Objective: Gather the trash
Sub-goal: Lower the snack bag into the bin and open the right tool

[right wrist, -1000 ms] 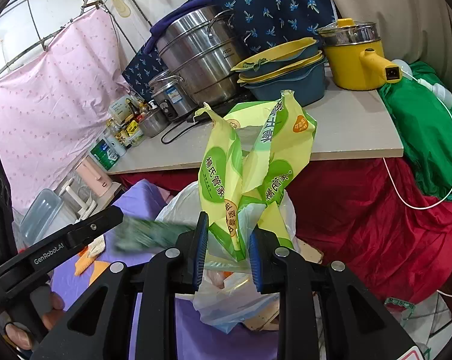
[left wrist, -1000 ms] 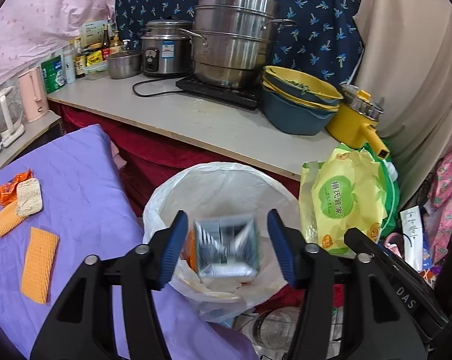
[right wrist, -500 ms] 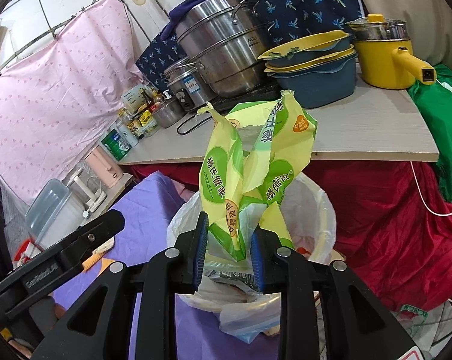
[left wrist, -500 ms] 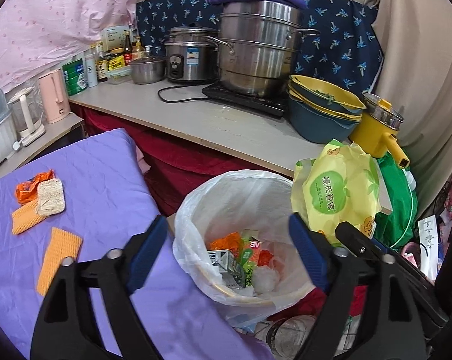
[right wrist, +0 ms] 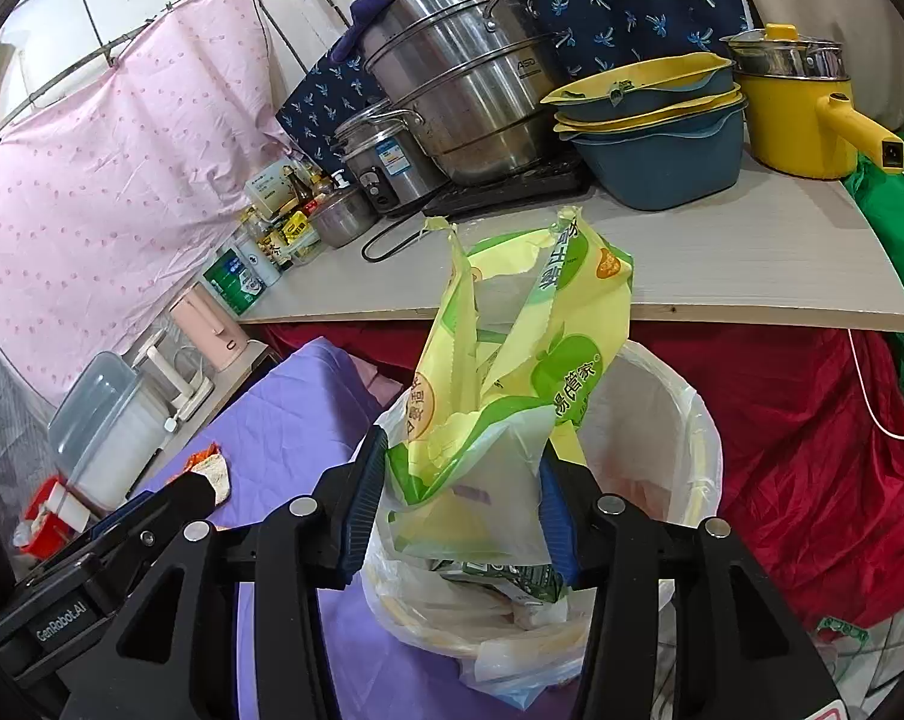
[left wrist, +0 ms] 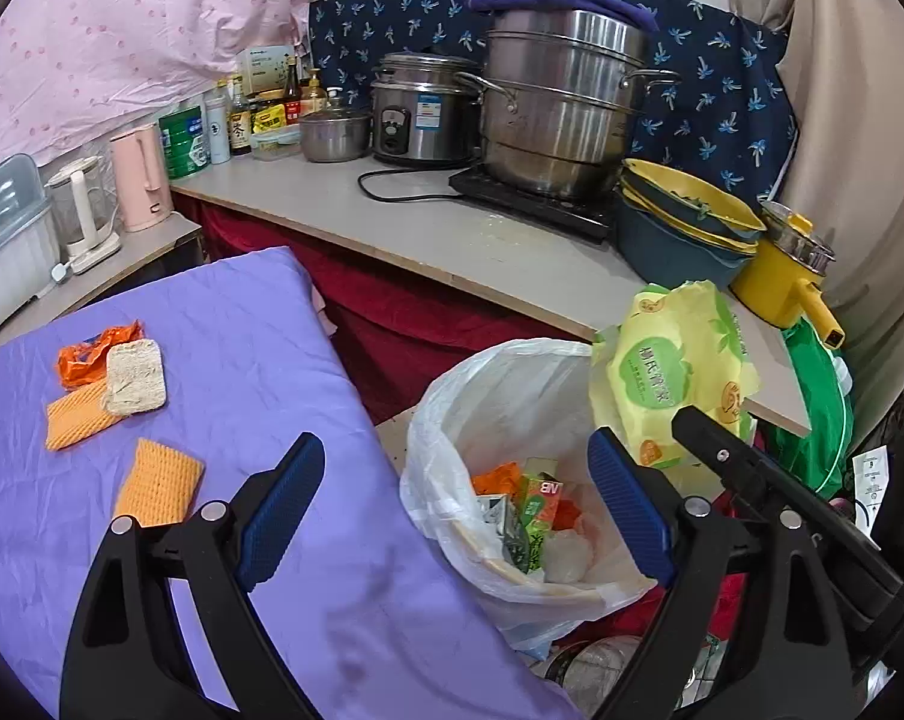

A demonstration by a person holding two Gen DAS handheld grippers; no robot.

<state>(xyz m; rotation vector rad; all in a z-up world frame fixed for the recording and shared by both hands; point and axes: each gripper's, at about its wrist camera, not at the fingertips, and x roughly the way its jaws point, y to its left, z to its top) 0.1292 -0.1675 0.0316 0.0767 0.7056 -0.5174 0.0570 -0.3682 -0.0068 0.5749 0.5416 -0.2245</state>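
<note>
A bin lined with a white bag (left wrist: 500, 396) stands beside the purple-covered table (left wrist: 224, 348) and holds several wrappers. My left gripper (left wrist: 452, 510) is open and empty above the bin's near rim. My right gripper (right wrist: 461, 504) has its jaws parted around a yellow-green plastic package (right wrist: 512, 360), which sits between them over the bin (right wrist: 662, 420); the package also shows in the left wrist view (left wrist: 668, 372). On the table lie two orange foam nets (left wrist: 158, 480), a beige pad (left wrist: 134, 375) and an orange wrapper (left wrist: 89, 354).
A counter (left wrist: 452, 234) behind the bin carries steel pots (left wrist: 560, 102), a rice cooker, stacked blue-yellow basins (left wrist: 680, 234), a yellow pot (left wrist: 782, 276) and bottles. Kettles stand at far left. A green bag and red cloth hang at the right.
My left gripper let a silver carton fall into the bin and opened wide, drawing back. My right gripper's jaws have widened around the yellow-green package over the bin.
</note>
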